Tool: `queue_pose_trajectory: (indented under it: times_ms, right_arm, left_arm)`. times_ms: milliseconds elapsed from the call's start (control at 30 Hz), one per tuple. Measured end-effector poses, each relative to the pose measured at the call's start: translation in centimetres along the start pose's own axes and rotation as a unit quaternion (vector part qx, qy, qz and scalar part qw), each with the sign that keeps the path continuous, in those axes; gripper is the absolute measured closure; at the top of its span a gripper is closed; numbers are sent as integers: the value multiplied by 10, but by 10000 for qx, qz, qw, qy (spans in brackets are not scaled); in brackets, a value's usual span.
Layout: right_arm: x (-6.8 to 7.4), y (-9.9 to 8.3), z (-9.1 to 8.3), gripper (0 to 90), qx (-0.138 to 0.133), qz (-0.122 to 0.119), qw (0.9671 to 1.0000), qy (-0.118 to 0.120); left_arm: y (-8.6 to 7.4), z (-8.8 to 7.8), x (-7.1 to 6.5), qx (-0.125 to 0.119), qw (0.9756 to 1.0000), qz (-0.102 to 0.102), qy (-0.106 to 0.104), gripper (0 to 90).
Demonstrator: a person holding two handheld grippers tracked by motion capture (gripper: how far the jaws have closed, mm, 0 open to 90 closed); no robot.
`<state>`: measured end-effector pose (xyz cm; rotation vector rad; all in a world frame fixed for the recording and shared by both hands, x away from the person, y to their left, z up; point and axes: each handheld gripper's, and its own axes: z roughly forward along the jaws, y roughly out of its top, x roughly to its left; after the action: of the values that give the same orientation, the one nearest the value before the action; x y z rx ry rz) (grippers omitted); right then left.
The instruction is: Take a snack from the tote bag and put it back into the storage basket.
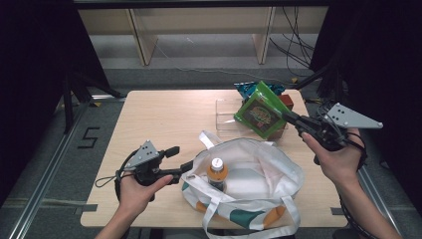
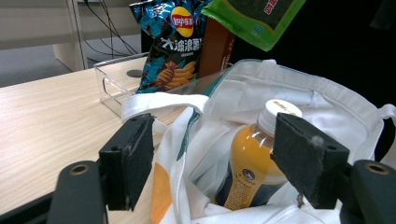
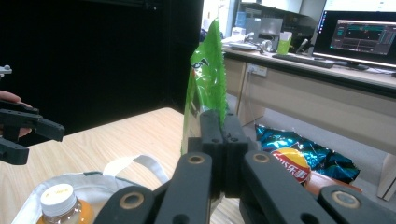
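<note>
A white tote bag [image 1: 263, 174] lies open at the table's front with an orange juice bottle [image 1: 217, 172] standing inside. My left gripper [image 1: 180, 159] is open at the bag's left rim. In the left gripper view its jaws [image 2: 217, 140] straddle the bag's edge [image 2: 187, 135] without pressing, and the bottle [image 2: 254, 158] is just beyond. My right gripper [image 1: 287, 116] holds a green snack packet [image 1: 261, 112] in the air above the table's back right. Its jaws [image 3: 219, 126] are shut on the packet's [image 3: 205, 88] lower edge.
A clear plastic tray [image 1: 226, 117] sits behind the bag. A blue chips bag [image 1: 249, 88] and a red-brown box [image 1: 287, 101] stand at the table's back right. The left half of the wooden table [image 1: 159, 119] is bare.
</note>
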<state>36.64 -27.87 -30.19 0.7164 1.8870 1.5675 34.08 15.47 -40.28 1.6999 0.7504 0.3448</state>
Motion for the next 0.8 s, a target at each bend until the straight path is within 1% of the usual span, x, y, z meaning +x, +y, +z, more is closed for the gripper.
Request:
queue_pose_trajectory:
  times_ms: [33, 67, 133, 167, 200, 233, 267, 300, 333, 367, 400, 433, 467, 500, 533, 567, 600, 667, 700, 733, 800]
  right_arm:
    - [0, 0, 0, 900, 25, 44, 10000, -30]
    - [-2, 1, 2, 900, -36, -116, 9999, -47]
    - [-3, 1, 3, 900, -31, -73, 10000, -42]
    - [-2, 1, 3, 900, -16, 21, 10000, -35]
    - [-3, 1, 3, 900, 30, -51, 10000, -22]
    - [-4, 1, 5, 900, -34, -89, 9999, -50]
    - [-4, 1, 6, 900, -6, -59, 9999, -105]
    - [-4, 1, 6, 900, -6, -59, 9999, -105]
    - [-5, 0, 7, 900, -27, -102, 9999, -120]
    - [-6, 0, 8, 900, 22, -97, 9999, -117]
    - [-6, 0, 9, 900, -37, -74, 9999, -98]
    - [-5, 1, 8, 900, 7, 35, 10000, -58]
    - [-6, 0, 8, 900, 14, -21, 10000, -62]
    - [-6, 0, 8, 900, 14, -21, 10000, -62]
    - [-8, 0, 9, 900, 9, -148, 9998, -96]
    - [-8, 0, 9, 900, 10, -121, 9999, -99]
    - [-7, 0, 10, 900, -5, -4, 9999, -155]
    - [-9, -1, 12, 900, -32, -83, 9997, -205]
    - [-9, -1, 12, 900, -32, -83, 9997, -205]
    - [-9, 0, 12, 900, 6, 8, 9999, -150]
    - [-9, 0, 13, 900, 10, -9, 9998, -175]
  left_arm:
    - [0, 0, 0, 4, 10000, -31, 3, 288]
    - [0, 0, 0, 2, 10000, -26, 12, 288]
    - [0, 0, 0, -1, 10000, -13, 6, 288]
    - [0, 0, 0, -4, 10000, -13, 2, 288]
    - [0, 0, 0, -3, 10000, -12, 4, 288]
    - [0, 0, 0, -3, 10000, -12, 4, 288]
    - [0, 0, 0, -10, 10000, -1, 5, 288]
    - [0, 0, 0, -10, 10000, -1, 5, 288]
    - [0, -1, 0, -10, 10000, 6, 5, 288]
    - [0, -1, 0, -9, 10000, 7, 5, 288]
    - [0, -1, 0, -10, 10000, 4, 8, 288]
    - [0, -1, 0, -7, 10000, 7, 6, 288]
    - [0, -1, 0, -6, 10000, -9, 3, 288]
    - [0, -1, 0, -6, 10000, -9, 3, 288]
    - [-1, 0, 0, -1, 10000, -9, 6, 288]
    - [-1, 0, 0, -1, 10000, -9, 6, 288]
    - [-1, 0, 1, -22, 10000, -13, -21, 288]
    - [-1, -1, 1, 4, 10000, -7, 6, 288]
    - [-1, -1, 1, 4, 10000, -7, 6, 288]
    - [-1, -1, 0, -1, 10000, -6, 3, 288]
    - [-1, -1, 0, 1, 10000, -6, 6, 288]
